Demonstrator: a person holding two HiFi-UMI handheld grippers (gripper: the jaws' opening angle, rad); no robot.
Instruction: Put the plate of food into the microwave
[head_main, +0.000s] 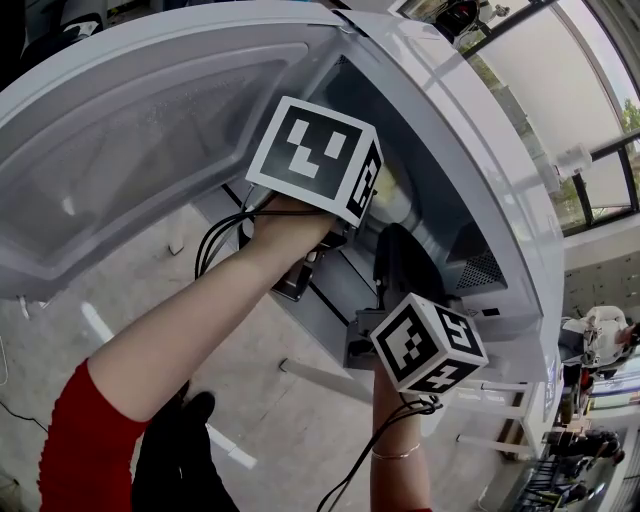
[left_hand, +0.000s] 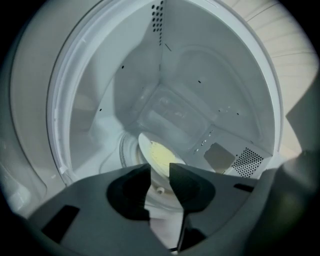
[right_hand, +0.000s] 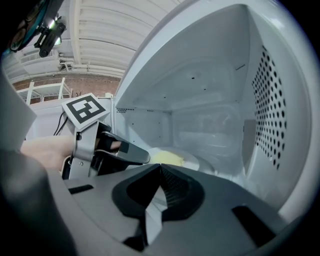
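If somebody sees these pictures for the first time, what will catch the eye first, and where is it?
The open microwave fills every view. Inside it lies a plate of yellow food, just beyond the left gripper, whose fingers stand apart. The right gripper, shut and empty, hangs at the opening beside it, and the black-and-white marker cubes stand out in the head view.

- Left gripper (left_hand: 160, 169) — jaws slightly apart, nothing pinched, extended forward on outstretched bare forearm (head_main: 190, 325).
- Right gripper (right_hand: 160, 170) — jaws closed together, empty, held alongside.
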